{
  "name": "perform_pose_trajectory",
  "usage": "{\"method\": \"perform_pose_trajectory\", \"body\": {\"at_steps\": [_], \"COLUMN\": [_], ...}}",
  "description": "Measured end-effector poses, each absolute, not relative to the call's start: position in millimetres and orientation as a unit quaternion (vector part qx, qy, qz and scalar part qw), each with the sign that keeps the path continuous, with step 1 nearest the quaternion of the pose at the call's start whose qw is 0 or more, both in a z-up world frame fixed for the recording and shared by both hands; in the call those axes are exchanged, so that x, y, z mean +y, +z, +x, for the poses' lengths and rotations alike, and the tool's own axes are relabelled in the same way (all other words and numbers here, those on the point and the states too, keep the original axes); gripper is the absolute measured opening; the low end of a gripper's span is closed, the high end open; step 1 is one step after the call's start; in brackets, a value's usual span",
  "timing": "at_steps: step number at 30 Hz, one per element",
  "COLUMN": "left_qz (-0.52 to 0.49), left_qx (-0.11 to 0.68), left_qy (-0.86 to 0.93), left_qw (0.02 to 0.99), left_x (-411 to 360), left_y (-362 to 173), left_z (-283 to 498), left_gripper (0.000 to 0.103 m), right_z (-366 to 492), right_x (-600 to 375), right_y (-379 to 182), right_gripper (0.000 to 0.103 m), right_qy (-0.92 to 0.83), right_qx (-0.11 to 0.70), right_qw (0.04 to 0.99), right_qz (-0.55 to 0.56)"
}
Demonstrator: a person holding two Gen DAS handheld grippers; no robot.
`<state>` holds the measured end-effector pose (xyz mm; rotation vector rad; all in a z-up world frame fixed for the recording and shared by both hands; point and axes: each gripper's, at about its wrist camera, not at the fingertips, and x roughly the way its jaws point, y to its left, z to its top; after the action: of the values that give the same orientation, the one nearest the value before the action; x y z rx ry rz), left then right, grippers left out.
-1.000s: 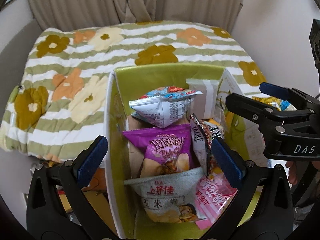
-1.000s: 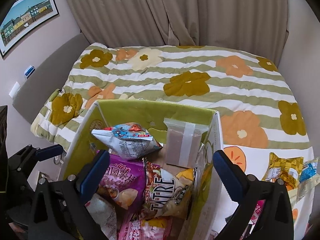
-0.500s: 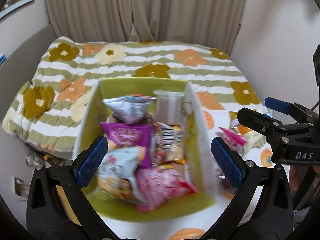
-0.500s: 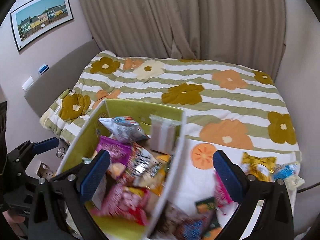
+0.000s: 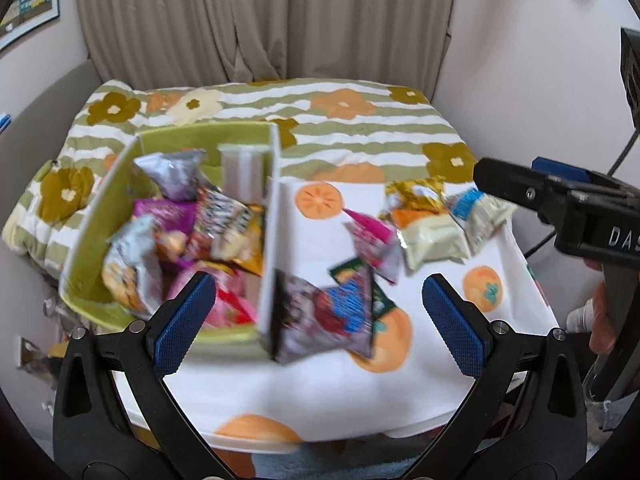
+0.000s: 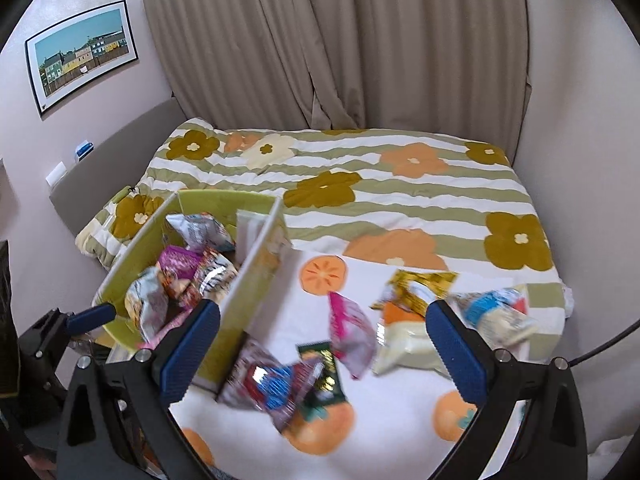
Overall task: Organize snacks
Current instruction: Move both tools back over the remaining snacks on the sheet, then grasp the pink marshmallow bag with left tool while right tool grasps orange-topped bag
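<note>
Hovering above a white table (image 5: 320,400) printed with oranges, the left gripper (image 5: 320,320) and right gripper (image 6: 324,348) both gape wide, holding nothing. Left of them sits a green box (image 6: 132,256) full of snacks (image 5: 224,220); loose packets (image 6: 352,332) lie right of the box.

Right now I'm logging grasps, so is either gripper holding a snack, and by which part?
Nothing is held. The left gripper and the right gripper are both open, with the green box and loose snack packets lying beyond them.

Both views high over table (image 5: 320,392) (overlapping)
</note>
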<state>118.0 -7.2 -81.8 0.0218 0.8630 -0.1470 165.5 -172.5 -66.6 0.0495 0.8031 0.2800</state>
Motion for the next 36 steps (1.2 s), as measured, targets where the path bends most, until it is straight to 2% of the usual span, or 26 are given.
{"method": "perform_pose_trajectory", "body": {"at_steps": [11,18,28,33,35,36], "left_qz": [0.019,0.010,-0.055,-0.065,-0.059,-0.058], "left_qx": [0.436,0.468,0.550,0.589,0.604,0.611], "left_qy": [-0.079,-0.098,-0.110,-0.127,-0.133,-0.136], "left_qw": [0.896,0.878,0.826,0.795,0.784,0.778], "left_x": [-66.6,-83.6,-79.7,-81.6,-85.8,-87.1], "left_y": [-106.8,-130.5,-192.2,-225.4,-238.4,-244.0], "left_z": [133.3,192.2,284.7,309.1,314.9,317.3], "left_gripper": [0.103,0.102,0.102,0.098,0.091,0.082], "right_z": [145.7,167.6,209.8,221.6,225.6,227.4], "right_x": [-249.4,-280.0,-273.4,-254.2,-248.2,-245.9], "right_y": [-101.9,-134.4,-176.9,-203.8,-216.0,-221.7], "right_gripper": [0.102,0.102,0.102,0.102,0.102,0.102], "right_qy": [0.124,0.103,0.082,0.087,0.088,0.087], "right_qx": [0.418,0.445,0.478,0.491,0.494,0.496], "right_qw": [0.899,0.885,0.871,0.864,0.862,0.861], "right_qz": [0.047,0.090,0.080,0.072,0.070,0.068]}}
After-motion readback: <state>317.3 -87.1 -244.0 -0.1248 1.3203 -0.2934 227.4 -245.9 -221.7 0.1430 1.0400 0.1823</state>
